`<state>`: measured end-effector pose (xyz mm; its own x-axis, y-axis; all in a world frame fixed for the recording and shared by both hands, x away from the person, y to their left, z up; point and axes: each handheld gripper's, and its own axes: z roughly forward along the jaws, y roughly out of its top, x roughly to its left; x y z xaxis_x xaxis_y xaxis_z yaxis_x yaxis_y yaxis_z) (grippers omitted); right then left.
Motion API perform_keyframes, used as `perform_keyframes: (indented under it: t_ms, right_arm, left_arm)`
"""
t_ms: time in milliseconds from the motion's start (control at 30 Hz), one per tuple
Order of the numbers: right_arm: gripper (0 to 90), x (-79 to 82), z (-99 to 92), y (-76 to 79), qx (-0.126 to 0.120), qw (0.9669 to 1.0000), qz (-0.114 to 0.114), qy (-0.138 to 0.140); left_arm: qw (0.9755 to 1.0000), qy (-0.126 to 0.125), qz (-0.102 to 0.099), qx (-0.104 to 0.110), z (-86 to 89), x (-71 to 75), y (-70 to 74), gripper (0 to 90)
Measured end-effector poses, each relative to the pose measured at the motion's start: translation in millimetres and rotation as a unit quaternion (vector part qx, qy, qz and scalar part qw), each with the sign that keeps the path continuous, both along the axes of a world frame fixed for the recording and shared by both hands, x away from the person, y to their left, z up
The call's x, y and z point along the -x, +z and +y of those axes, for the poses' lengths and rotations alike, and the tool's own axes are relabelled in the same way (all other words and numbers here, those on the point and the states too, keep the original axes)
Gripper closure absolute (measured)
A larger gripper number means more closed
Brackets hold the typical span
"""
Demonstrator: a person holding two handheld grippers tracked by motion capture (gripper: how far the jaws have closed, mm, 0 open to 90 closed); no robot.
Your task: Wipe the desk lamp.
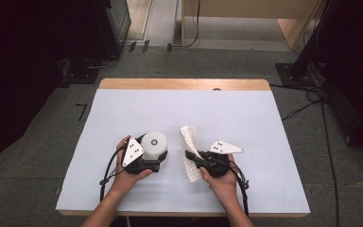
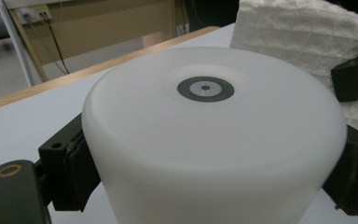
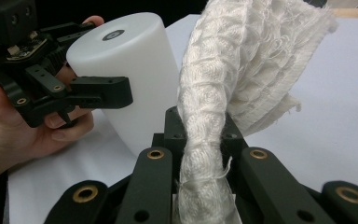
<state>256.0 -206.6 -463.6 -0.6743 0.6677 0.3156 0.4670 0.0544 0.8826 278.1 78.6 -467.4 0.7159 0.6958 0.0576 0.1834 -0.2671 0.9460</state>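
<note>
Cloth (image 3: 205, 116) base hidden between tongs (image 3: 200, 154)

A white sheet (image 1: 236, 113) covers most of the desk (image 1: 184, 84), leaving a strip of bare wood along the far edge. Grey floor (image 1: 23, 156) surrounds it. Beyond the far edge stands pale wooden furniture (image 1: 246, 9), with black cables (image 1: 307, 106) trailing across the floor at the right, near dark equipment (image 1: 350, 56).
</note>
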Motion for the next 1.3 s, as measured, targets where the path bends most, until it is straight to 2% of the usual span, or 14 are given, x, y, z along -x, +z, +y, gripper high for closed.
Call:
perform_keyframes:
  t_ms: [200, 400, 433, 500, 600, 700, 767, 900, 933, 1000, 1033, 1100, 1200, 1300]
  right_arm:
    - [79.7, 0.0, 0.4, -0.6, 0.002, 1.0000, -0.001, 0.003]
    - [79.6, -0.4, 1.1, -0.7, 0.007, 1.0000, 0.003, 0.002]
    - [79.6, -0.9, 1.1, -1.0, 0.007, 1.0000, 0.001, 0.003]
    - [79.5, -1.0, 1.8, -1.0, 0.008, 1.0000, 0.002, 0.003]
    - [79.5, -1.8, 2.8, -1.5, 0.010, 0.9999, -0.001, 0.005]
    - [79.5, -2.2, 4.5, -3.3, 0.013, 0.9999, 0.002, 0.007]
    - [79.5, -1.9, 6.3, -4.9, 0.018, 0.9998, 0.005, 0.009]
    - [79.5, -1.7, 9.9, -7.6, 0.023, 0.9996, 0.009, 0.014]
    - [79.5, -1.6, 10.6, -8.2, 0.025, 0.9995, 0.009, 0.015]
    - [79.5, -0.8, 13.0, -8.7, 0.025, 0.9995, 0.010, 0.018]
    - [79.5, -0.7, 14.0, -8.8, 0.024, 0.9995, 0.008, 0.020]
    - [79.5, 0.9, 17.2, -8.3, 0.022, 0.9994, 0.011, 0.023]
    - [79.5, 3.4, 24.8, -7.7, 0.024, 0.9990, 0.009, 0.036]
    - [79.6, 5.5, 30.9, -6.6, 0.024, 0.9986, 0.005, 0.047]
  left_arm:
    - [0.9999, -0.003, 0.012, 0.001, 4.2, -0.5, 1.4, 8.6]
    - [0.9987, 0.037, 0.029, 0.018, 6.5, 6.9, 6.1, 1.7]
    - [0.9975, 0.062, 0.028, 0.019, 3.1, 11.4, 7.2, 1.3]
    - [0.9956, 0.088, 0.023, 0.024, -1.7, 17.6, 7.0, 1.2]
    - [0.9903, 0.137, 0.020, -0.003, -14.2, 22.1, 3.6, 1.2]
    - [0.9875, 0.155, 0.019, -0.024, -24.4, 22.6, -0.2, 3.2]
    - [0.9867, 0.160, 0.019, -0.025, -26.7, 22.0, -0.7, 6.3]
    - [0.9906, 0.134, 0.024, -0.012, -19.6, 18.4, 0.6, 8.2]
    - [0.9920, 0.123, 0.029, 0.001, -16.1, 16.6, 0.9, 8.4]
    - [0.9951, 0.077, 0.046, 0.042, -5.5, 11.4, 3.8, 8.6]
    - [0.9950, 0.041, 0.055, 0.072, 1.0, 8.3, 6.5, 8.6]
    - [0.9933, -0.003, 0.062, 0.097, 7.6, 5.4, 11.3, 8.6]
    - [0.9916, -0.035, 0.055, 0.111, 11.3, 5.5, 16.0, 8.7]
    - [0.9914, -0.054, 0.054, 0.107, 10.3, 6.2, 16.9, 8.8]
